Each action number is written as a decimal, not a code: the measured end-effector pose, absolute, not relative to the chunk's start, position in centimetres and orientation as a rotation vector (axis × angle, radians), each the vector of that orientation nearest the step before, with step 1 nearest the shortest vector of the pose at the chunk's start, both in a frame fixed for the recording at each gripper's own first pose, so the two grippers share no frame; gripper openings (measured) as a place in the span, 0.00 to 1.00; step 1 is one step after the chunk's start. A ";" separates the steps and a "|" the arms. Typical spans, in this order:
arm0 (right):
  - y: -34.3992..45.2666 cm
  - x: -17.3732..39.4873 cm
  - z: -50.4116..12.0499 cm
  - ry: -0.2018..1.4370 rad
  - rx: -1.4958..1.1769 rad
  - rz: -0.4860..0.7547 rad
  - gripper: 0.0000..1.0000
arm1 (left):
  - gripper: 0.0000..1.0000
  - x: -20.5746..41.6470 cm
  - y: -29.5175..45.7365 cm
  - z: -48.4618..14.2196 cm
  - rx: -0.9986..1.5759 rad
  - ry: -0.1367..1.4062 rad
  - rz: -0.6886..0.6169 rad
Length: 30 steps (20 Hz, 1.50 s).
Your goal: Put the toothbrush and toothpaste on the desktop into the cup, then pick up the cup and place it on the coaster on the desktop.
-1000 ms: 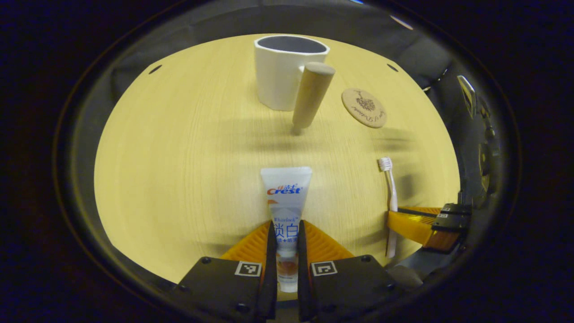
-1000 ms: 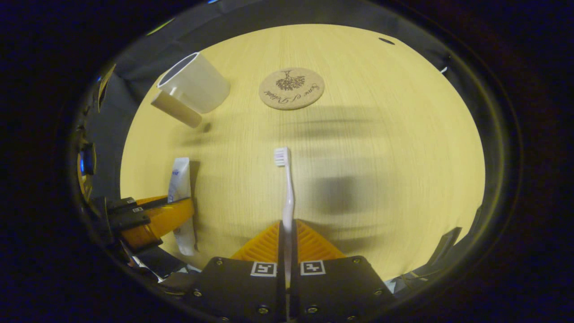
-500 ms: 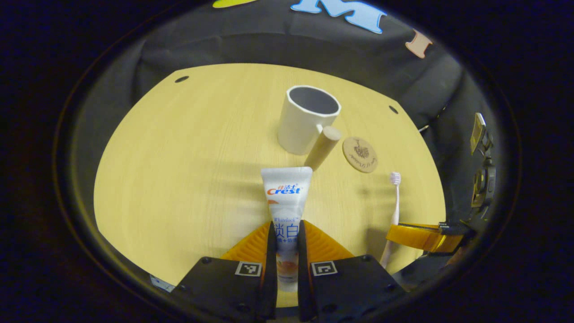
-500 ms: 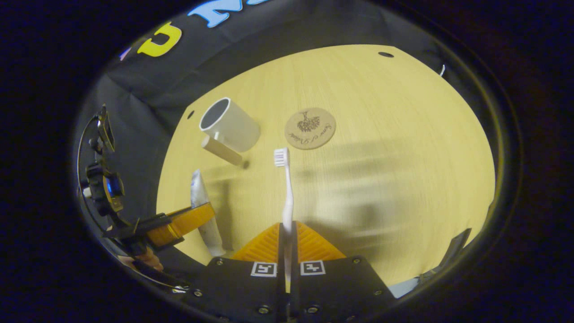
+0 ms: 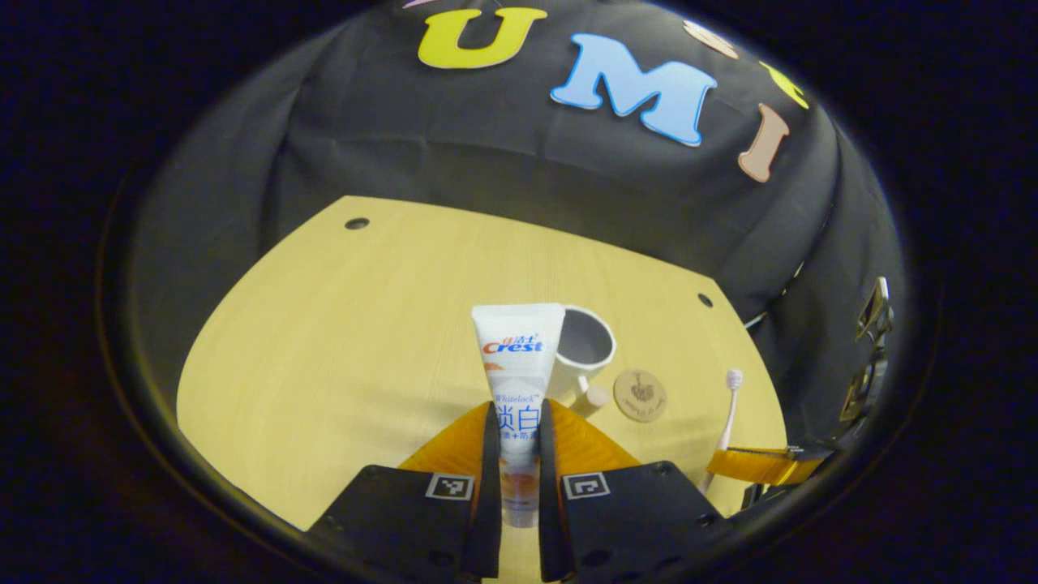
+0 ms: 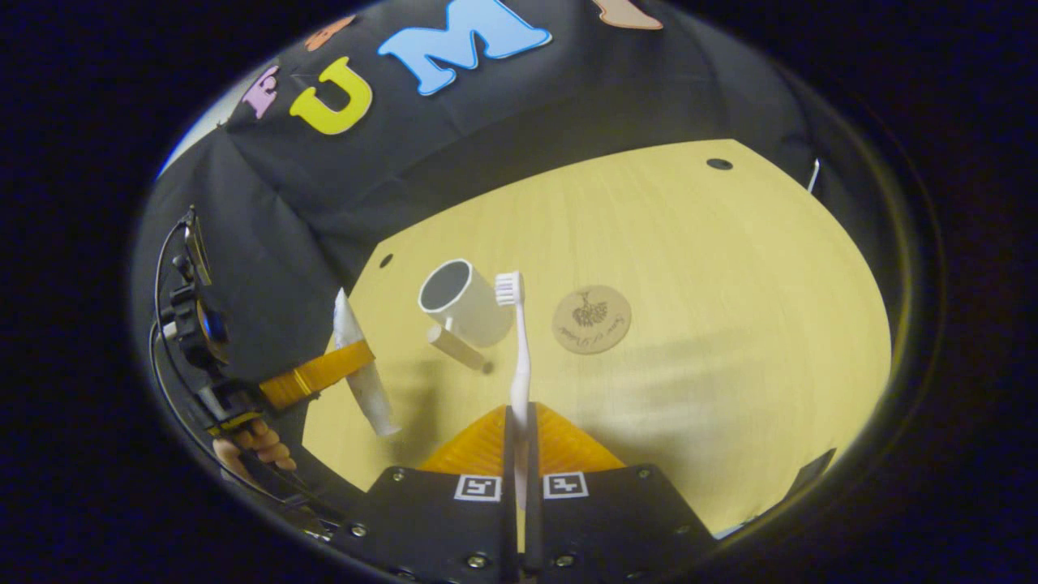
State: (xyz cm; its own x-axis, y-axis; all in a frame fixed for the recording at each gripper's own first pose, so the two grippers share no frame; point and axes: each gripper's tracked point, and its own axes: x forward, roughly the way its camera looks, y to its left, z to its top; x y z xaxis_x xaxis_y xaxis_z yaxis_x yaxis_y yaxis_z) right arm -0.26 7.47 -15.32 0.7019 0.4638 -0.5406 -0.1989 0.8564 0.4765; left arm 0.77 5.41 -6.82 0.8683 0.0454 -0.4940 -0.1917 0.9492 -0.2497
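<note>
**Both claws loaded, held above the table**

My left claw is clamped on the toothpaste. The tube runs straight forward along my fingers, flat crimped end away from me and cap end back between the fingers. My right claw is clamped on the toothbrush, its handle pinched between the fingers, long axis forward, bristle head at the far end.

Both things are lifted clear of the table. In the left gripper view the toothpaste's far end overlaps the white cup, which stands upright on the table, mouth open, with its wooden handle toward me. The round coaster lies just beside the cup, apart from it.
</note>
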 end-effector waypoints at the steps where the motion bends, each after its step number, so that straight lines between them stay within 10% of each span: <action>1: 7.5 -0.2 -14.7 0.681 0.407 0.386 0.05 | 0.25 1.7 5.6 -5.6 -0.306 0.457 0.122; 14: 7.1 -0.5 -12.2 0.565 0.391 0.372 0.04 | 0.25 12.2 3.1 1.4 -0.321 0.127 -0.032; 23: 6.9 0.2 -11.5 0.542 0.403 0.357 0.05 | 0.27 16.3 2.0 -4.8 -0.246 0.243 -0.044; 30: 8.1 3.7 -8.7 0.480 0.359 0.385 0.04 | 0.48 14.9 1.4 -8.7 -0.282 0.383 -0.071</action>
State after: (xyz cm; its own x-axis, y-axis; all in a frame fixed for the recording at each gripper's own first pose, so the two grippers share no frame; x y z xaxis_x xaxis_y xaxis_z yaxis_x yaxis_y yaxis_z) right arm 3.70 8.13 -8.71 0.8185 0.4359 -0.3742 -0.2708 0.8672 0.4179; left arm 14.93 1.42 -8.65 0.9255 -0.1209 -0.3588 0.0150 0.9586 -0.2844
